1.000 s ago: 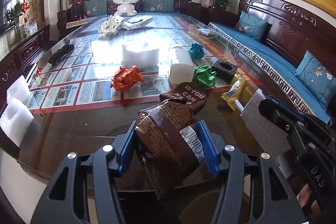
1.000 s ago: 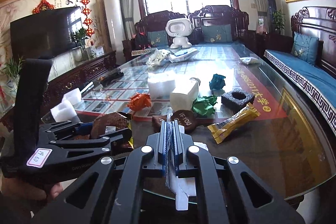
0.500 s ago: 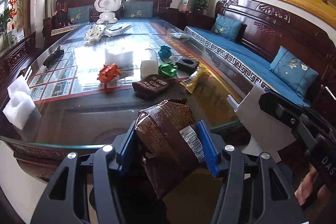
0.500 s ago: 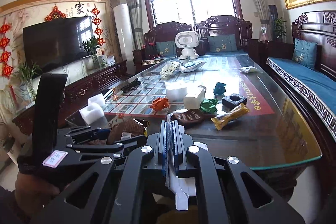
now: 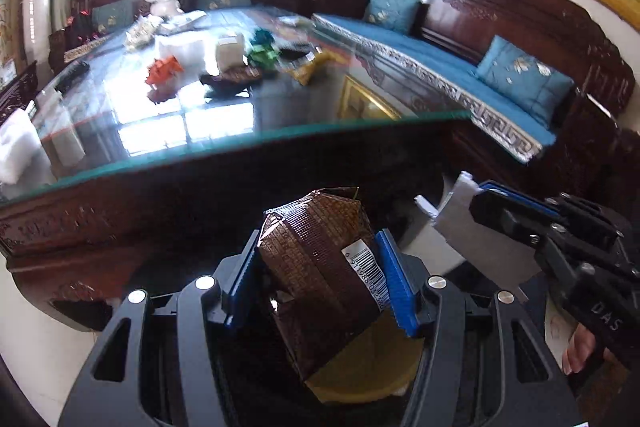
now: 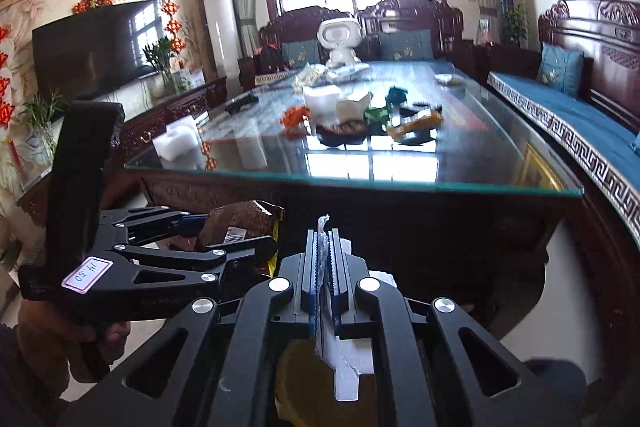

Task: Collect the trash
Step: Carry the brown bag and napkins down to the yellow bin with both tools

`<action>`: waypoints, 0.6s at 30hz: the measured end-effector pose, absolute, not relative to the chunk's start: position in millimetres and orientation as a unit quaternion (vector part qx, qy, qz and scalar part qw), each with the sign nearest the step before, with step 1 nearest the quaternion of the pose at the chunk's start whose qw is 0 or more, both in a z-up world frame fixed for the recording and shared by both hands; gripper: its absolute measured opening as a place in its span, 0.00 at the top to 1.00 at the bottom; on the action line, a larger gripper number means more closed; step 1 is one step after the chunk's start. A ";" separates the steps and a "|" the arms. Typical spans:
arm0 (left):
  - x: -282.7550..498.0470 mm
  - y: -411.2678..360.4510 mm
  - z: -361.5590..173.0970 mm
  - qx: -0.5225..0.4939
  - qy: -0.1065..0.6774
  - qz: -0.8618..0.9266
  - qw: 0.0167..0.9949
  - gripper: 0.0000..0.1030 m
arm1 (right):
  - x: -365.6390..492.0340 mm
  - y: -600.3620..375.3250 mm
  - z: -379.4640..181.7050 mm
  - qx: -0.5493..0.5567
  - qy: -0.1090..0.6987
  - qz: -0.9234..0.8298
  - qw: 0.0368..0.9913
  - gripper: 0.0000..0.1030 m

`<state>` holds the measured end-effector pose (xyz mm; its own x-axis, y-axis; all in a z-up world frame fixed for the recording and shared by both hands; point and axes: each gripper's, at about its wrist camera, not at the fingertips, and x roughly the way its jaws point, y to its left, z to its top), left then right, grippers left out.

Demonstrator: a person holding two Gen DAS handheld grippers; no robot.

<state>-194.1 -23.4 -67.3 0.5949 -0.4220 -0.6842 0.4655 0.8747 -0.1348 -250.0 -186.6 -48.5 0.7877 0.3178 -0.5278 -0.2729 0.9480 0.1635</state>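
My left gripper (image 5: 318,279) is shut on a brown snack bag (image 5: 320,267) with a barcode, held below and in front of the glass table's near edge (image 5: 240,143). It also shows in the right wrist view (image 6: 236,227). My right gripper (image 6: 322,263) is shut on a thin white wrapper (image 6: 344,359); that wrapper shows in the left wrist view (image 5: 468,227) to the right of the bag. A yellowish round bin (image 5: 360,371) lies under both grippers (image 6: 312,383). More trash sits on the table: an orange crumpled paper (image 5: 164,69), a green one (image 5: 262,57), a yellow wrapper (image 6: 420,121).
A dark carved table front (image 6: 360,203) stands just ahead. A blue-cushioned wooden bench (image 5: 460,67) runs along the right. White foam blocks (image 6: 180,141) sit at the table's left corner. A white robot toy (image 6: 340,41) stands at the far end.
Both grippers have pulled back from the table and dropped below its edge, each still holding its trash. The yellowish bin has come into view beneath them.
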 end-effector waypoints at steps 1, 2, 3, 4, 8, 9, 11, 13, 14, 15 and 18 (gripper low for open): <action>-197.4 -24.7 -71.8 0.033 0.380 -0.252 0.890 0.45 | -251.9 -187.0 -52.8 0.041 0.292 0.153 0.943 0.94; -199.6 -25.7 -75.4 0.034 0.383 -0.254 0.887 0.45 | -253.4 -188.3 -57.6 0.042 0.299 0.147 0.942 0.94; -201.7 -26.7 -78.4 0.035 0.387 -0.257 0.885 0.45 | -253.3 -189.4 -61.0 0.041 0.304 0.144 0.941 0.94; -203.4 -26.5 -81.1 0.035 0.391 -0.261 0.882 0.45 | -253.1 -190.1 -64.0 0.041 0.310 0.142 0.939 0.94; -206.8 -29.3 -88.6 0.034 0.396 -0.266 0.878 0.45 | -250.1 -192.0 -70.9 0.033 0.320 0.123 0.939 0.93; -207.0 -30.6 -89.4 0.035 0.396 -0.267 0.878 0.45 | -249.8 -193.3 -72.4 0.034 0.320 0.121 0.939 0.90; -208.5 -32.7 -91.2 0.036 0.397 -0.271 0.876 0.45 | -249.5 -194.7 -73.2 0.040 0.320 0.122 0.939 0.89; -209.6 -34.8 -92.6 0.038 0.399 -0.275 0.874 0.45 | -250.3 -197.5 -72.9 0.044 0.316 0.117 0.941 0.89; -209.8 -35.9 -93.2 0.039 0.399 -0.277 0.873 0.45 | -251.8 -199.8 -72.0 0.047 0.312 0.115 0.942 0.89; -209.4 -36.4 -93.1 0.039 0.401 -0.278 0.872 0.45 | -252.5 -202.2 -71.2 0.050 0.309 0.114 0.943 0.89; -209.1 -41.1 -94.2 0.041 0.404 -0.285 0.868 0.45 | -256.8 -208.8 -68.0 0.057 0.302 0.107 0.946 0.89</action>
